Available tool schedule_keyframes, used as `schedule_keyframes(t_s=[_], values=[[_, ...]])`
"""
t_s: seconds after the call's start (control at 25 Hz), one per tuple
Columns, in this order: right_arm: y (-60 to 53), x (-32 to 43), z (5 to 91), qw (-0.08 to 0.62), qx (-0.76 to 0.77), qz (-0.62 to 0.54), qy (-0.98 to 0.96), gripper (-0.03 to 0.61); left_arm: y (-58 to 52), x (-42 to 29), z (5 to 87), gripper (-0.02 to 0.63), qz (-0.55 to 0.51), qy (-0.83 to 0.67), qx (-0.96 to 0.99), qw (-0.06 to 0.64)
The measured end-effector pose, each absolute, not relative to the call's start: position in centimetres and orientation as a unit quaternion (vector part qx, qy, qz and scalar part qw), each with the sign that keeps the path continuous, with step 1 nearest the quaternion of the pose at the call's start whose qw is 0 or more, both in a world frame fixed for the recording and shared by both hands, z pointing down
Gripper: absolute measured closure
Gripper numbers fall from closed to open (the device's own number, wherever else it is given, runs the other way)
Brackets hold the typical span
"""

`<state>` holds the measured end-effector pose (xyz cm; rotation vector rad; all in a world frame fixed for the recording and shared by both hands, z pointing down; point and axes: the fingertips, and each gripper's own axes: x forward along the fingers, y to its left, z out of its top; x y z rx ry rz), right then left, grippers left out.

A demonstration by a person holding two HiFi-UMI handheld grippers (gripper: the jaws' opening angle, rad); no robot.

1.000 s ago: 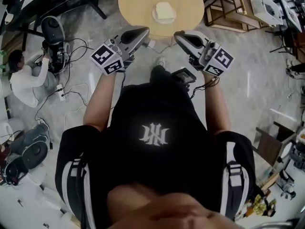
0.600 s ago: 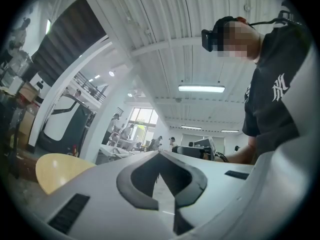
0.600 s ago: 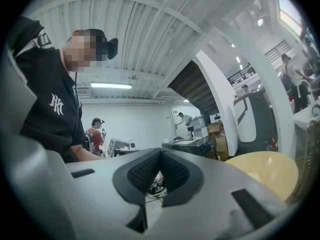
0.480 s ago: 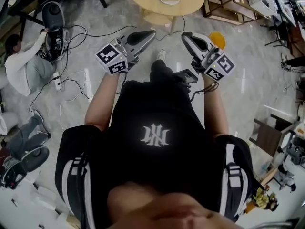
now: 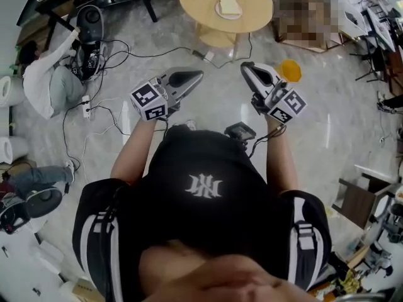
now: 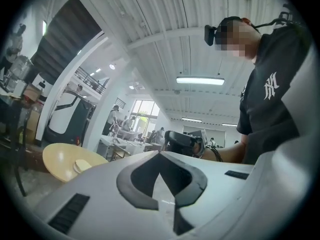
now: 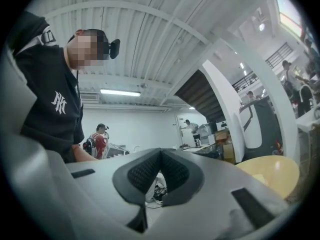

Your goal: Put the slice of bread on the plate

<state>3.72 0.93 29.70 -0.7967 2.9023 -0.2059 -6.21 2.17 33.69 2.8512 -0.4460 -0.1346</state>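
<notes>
Down at the far left of the head view, found a crouching person (image 5: 45,83) in white beside a black machine (image 5: 89,25). Noted loose cables (image 5: 107,115) and a power strip (image 5: 85,106) spread over the pale floor (image 5: 340,115) nearby.

Further right, saw the left gripper (image 5: 196,75) held level above that floor, with the left marker cube (image 5: 150,100) near the hand, pointing roughly toward the round table (image 5: 195,2). Read its jaws in the left gripper view as brought together at the tips. Held nothing; saw only floor through the gap lower down between the pads.

Up at the top centre, well apart from both grippers, located the slice of bread (image 5: 231,5) lying on the white plate (image 5: 220,11) on the tabletop. Caught the same table as a yellow disc at the left edge of the left gripper view.

Right of centre, found the right gripper (image 5: 244,66) likewise above the floor and aimed toward the table. Read its jaws in the right gripper view as pressed together on nothing. Noted the right marker cube (image 5: 288,106) by the wrist and a small black device (image 5: 240,131) just beside the right forearm.

Just beyond that gripper, saw an orange object (image 5: 289,70) on the floor, too small to identify. At the far right, made out a brown piece of furniture (image 5: 354,197).
</notes>
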Motion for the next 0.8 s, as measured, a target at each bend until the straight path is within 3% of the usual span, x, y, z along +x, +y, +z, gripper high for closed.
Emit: schedule_keyframes(t_s=[0.24, 0.44, 0.8], values=[[8.9, 5.6, 30.6, 0.052, -0.213, -0.095, 0.971, 0.575, 7.9, -2.9, 34.4, 0.604, -0.027, -0.171, 0.972, 0.158], [14.1, 8.5, 33.3, 0.096, -0.227, -0.148, 0.958, 0.575, 12.9, -0.3, 35.5, 0.603, 0.006, -0.172, 0.972, 0.158], [18.7, 6.5, 33.9, 0.097, -0.182, -0.142, 0.968, 0.575, 17.6, -0.8, 36.2, 0.604, 0.012, -0.183, 0.967, 0.178]])
